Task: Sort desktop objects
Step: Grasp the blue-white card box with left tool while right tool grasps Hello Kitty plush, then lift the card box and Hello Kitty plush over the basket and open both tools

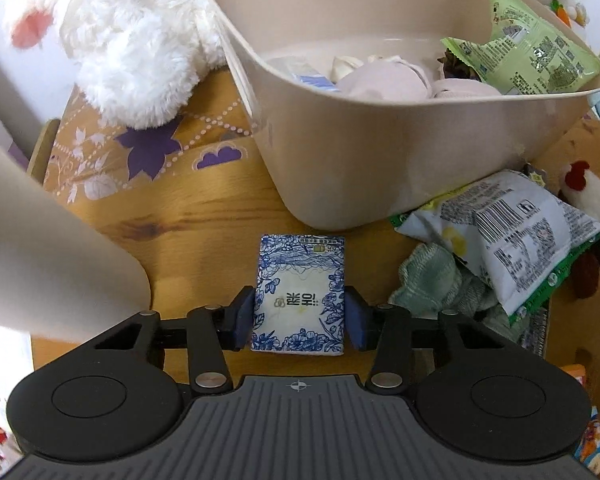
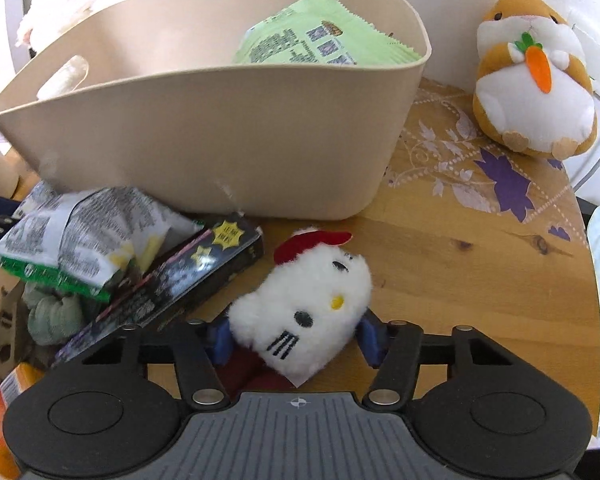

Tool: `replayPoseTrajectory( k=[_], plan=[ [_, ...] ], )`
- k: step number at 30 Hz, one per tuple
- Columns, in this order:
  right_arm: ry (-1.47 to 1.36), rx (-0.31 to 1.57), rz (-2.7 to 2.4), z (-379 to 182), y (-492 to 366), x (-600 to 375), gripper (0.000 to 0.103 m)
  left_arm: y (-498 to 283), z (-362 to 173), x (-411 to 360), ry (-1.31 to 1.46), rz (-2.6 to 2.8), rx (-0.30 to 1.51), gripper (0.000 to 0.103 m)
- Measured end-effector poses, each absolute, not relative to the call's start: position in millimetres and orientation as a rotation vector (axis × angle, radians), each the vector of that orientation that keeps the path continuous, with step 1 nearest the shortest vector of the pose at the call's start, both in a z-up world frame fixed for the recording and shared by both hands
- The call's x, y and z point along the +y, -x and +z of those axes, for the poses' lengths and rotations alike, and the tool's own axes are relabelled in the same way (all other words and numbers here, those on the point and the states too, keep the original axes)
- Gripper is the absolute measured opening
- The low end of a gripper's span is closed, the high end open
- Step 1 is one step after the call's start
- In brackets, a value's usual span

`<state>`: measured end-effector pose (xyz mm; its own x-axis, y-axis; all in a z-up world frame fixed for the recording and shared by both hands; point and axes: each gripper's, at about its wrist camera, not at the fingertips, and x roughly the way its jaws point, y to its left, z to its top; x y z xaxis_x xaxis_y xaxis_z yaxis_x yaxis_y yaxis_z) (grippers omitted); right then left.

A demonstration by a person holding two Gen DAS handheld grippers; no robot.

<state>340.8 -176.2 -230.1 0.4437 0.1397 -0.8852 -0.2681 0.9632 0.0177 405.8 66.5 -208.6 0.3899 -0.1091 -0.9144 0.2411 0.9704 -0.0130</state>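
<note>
- Tissue pack (image 1: 299, 294), blue-and-white with a floral print, lies flat on the wooden table (image 1: 204, 216) just in front of the beige bin (image 1: 380, 152); the left gripper (image 1: 299, 318) straddles its near half, both blue pads touching the pack's long sides, pinching it
- White cat plush (image 2: 304, 304) with a red bow lies on the table in front of the same bin; the right gripper (image 2: 296, 336) has its blue pads sunk into the fur on either side, clamping the toy
- Inside the bin: a green snack bag (image 1: 540, 48) leaning on the right wall, pale fabric items and a small blue-and-white packet; details of these are hard to make out
- Right of the tissue pack sits a pile: a white and green snack bag (image 1: 512, 236) resting on a pale green cloth (image 1: 440, 280)
- In the right wrist view a black box (image 2: 188, 280) lies tilted under that snack bag, just left of the cat plush
- Fluffy white plush (image 1: 140, 40) sits beyond the bin on the left; an orange hamster plush (image 2: 536, 80) holding a carrot sits to the bin's right, on a patterned mat (image 2: 480, 168)
</note>
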Motion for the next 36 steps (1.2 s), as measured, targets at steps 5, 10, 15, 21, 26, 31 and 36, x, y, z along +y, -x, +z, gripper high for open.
replayPoseTrajectory(
  k=[5,10,15,21,26,31,36],
  plan=[
    [0.115,1.075,0.240,-223.2,-324.5,-183.7,0.056,-391.8,-206.3,70.1,-0.104,-0.222,1.158,0.047],
    [0.112,1.056,0.227,-210.0,-309.5,-195.8,0.056,-372.8,-192.1,72.0,-0.143,-0.239,1.129,0.047],
    [0.101,1.034,0.240,-193.7,-301.6,-206.4,0.056,-358.4,-171.8,76.7,-0.189,-0.250,1.073,0.047],
    [0.133,0.984,0.252,-174.0,-294.8,-218.5,0.056,-347.6,-142.3,84.8,-0.203,-0.251,1.002,0.047],
    [0.170,0.924,0.260,-150.2,-291.1,-227.7,0.057,-345.8,-115.2,86.1,-0.212,-0.262,0.942,0.047],
    [0.210,0.863,0.249,-126.7,-300.3,-238.5,0.057,-351.6,-82.5,87.6,-0.220,-0.277,0.869,0.047],
    [0.201,0.800,0.220,-103.0,-316.7,-245.8,0.057,-364.8,-54.6,83.8,-0.247,-0.285,0.809,0.047]
  ],
)
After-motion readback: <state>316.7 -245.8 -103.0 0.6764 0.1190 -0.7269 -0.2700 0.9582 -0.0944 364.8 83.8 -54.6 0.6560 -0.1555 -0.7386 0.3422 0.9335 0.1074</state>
